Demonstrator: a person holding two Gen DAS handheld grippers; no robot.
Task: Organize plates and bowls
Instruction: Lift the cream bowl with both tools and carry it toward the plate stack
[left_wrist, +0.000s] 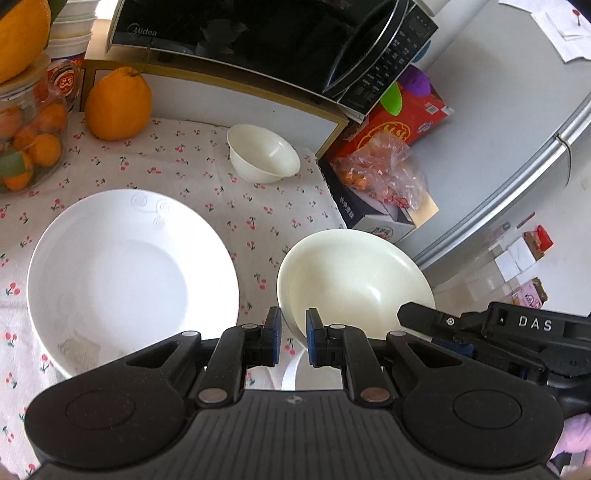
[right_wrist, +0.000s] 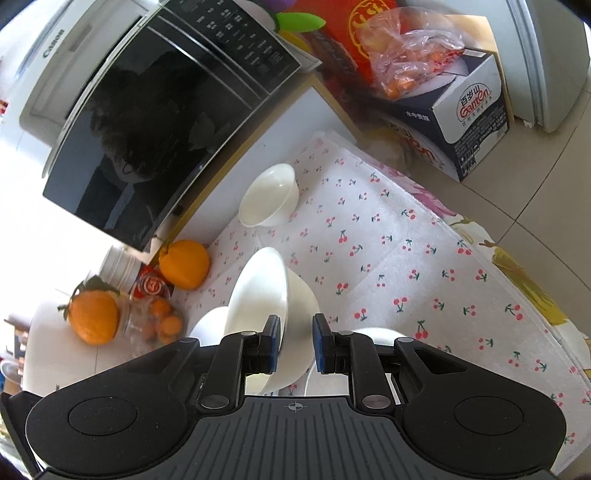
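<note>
In the left wrist view my left gripper (left_wrist: 294, 325) is shut on the near rim of a cream bowl (left_wrist: 354, 280), held above the cherry-print cloth. A large white plate (left_wrist: 129, 273) lies to its left. A small white bowl (left_wrist: 262, 153) sits farther back. My right gripper's finger (left_wrist: 424, 317) touches the cream bowl's right rim. In the right wrist view my right gripper (right_wrist: 296, 332) is closed around the rim of the same cream bowl (right_wrist: 266, 295), seen tilted. The small bowl (right_wrist: 271, 195) stands beyond. A white dish (right_wrist: 376, 336) lies under the gripper.
A black microwave (left_wrist: 258, 40) stands at the back on a raised shelf. Large oranges (left_wrist: 118, 103) and a jar of small oranges (left_wrist: 29, 140) stand at the left. Boxes with a bag of fruit (left_wrist: 380, 173) stand right of the table edge.
</note>
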